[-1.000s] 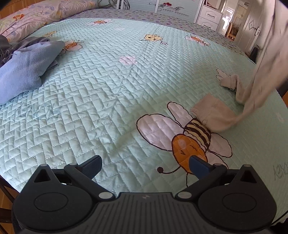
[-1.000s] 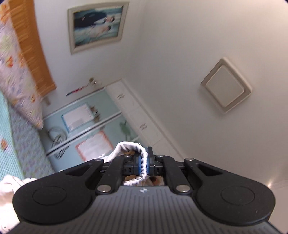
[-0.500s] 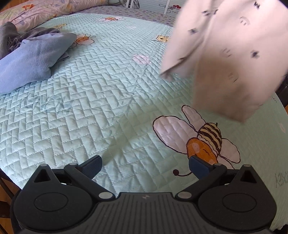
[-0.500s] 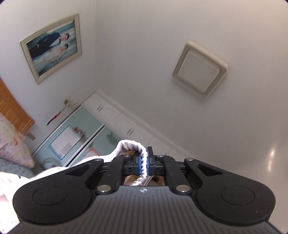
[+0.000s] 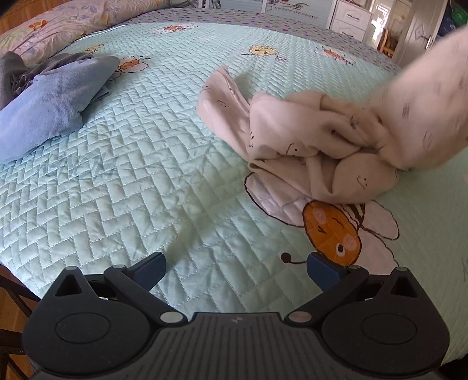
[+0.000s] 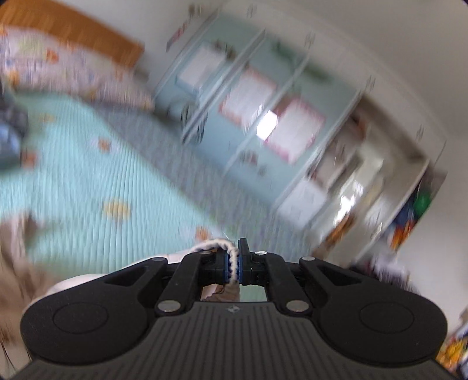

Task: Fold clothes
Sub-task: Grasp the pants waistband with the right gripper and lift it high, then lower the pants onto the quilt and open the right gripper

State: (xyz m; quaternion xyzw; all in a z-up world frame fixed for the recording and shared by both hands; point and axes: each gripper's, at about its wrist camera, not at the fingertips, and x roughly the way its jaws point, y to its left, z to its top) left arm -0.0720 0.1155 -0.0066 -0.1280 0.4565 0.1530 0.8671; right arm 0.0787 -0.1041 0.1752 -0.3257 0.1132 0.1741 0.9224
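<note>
A cream garment with small dark prints point(image 5: 310, 140) lies bunched on the mint quilted bed point(image 5: 140, 175), over the bee picture; part of it rises blurred to the upper right. My left gripper point(image 5: 235, 267) is open and empty, low over the bed's near edge, short of the garment. My right gripper point(image 6: 233, 261) is shut on a ribbed white edge of the garment point(image 6: 216, 245), which hangs below it. The right wrist view is blurred by motion.
A blue garment point(image 5: 49, 108) and a grey one point(image 5: 14, 76) lie piled at the bed's left. Pillows point(image 5: 73, 23) are at the head. A wardrobe point(image 6: 257, 117) and white drawers point(image 5: 348, 17) stand beyond the bed.
The right gripper has swung down from pointing at the ceiling, and the raised garment has dropped in a bunch onto the bed. The left gripper has stayed open.
</note>
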